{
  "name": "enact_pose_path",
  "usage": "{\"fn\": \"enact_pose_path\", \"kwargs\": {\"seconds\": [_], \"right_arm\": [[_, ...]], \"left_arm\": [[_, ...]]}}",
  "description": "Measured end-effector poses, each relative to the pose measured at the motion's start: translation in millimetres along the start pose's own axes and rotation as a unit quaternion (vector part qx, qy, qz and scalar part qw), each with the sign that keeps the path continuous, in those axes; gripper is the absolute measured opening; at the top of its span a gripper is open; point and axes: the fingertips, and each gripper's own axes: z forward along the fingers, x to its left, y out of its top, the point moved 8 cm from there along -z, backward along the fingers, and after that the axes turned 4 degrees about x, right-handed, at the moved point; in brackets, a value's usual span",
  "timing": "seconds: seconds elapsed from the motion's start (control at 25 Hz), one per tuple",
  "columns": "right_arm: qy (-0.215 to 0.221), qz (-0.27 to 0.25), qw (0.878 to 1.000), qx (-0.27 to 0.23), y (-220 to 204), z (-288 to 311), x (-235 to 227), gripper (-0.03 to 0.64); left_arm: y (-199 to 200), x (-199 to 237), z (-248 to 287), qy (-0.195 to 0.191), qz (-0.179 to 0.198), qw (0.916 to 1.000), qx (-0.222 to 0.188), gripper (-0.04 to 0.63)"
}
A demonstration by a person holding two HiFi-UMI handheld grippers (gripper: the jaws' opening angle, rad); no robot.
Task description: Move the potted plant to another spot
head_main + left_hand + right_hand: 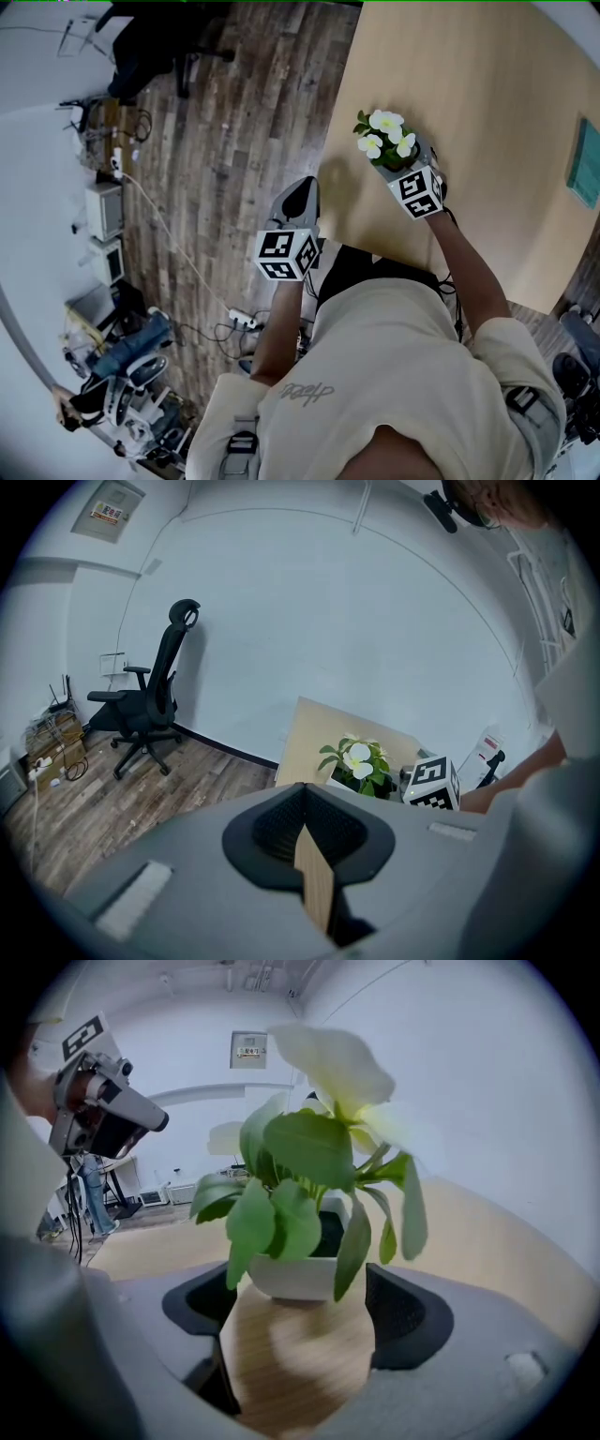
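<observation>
A potted plant [298, 1206], green-leaved with white flowers in a white pot, is set on the wooden table [487, 84] near its edge, between the released jaws of the right gripper [305, 1304]. The left gripper [305, 832], clenched empty, is held beside the table; an office chair [150, 700] is seen well apart.

1. A light wooden counter [469, 84], with a flat teal item [587, 167] at its right edge.
2. Dark plank floor [225, 122], with a white power strip [242, 320] lying on it.
3. A black office chair [150, 700] standing near the white wall [328, 621], which has a small sign [111, 510] mounted high up.
</observation>
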Motion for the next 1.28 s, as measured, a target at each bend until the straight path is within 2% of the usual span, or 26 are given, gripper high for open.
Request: {"fn": "enact_pose_path", "kwargs": {"seconds": [0.56, 0.84, 1.12, 1.28], "right_arm": [[-0.029, 0.026, 0.999, 0.013, -23.4, -67.1, 12.2, 0.43], [-0.054, 0.051, 0.997, 0.009, -37.7, -103.2, 9.8, 0.426], [-0.074, 0.097, 0.992, -0.028, -41.2, -140.0, 8.2, 0.367], [-0.088, 0.118, 0.988, -0.049, -39.9, -161.9, -1.3, 0.295]], "left_arm": [[29.9, -22.7, -8.3, -0.042, 0.029, 0.9983, -0.029, 0.018], [32.3, -32.6, -6.6, -0.064, 0.044, 0.9964, -0.035, 0.018], [37.6, -48.1, -5.5, -0.084, 0.058, 0.9938, -0.045, 0.018], [46.3, -59.5, -4.3, -0.096, 0.065, 0.9918, -0.054, 0.018]]}}
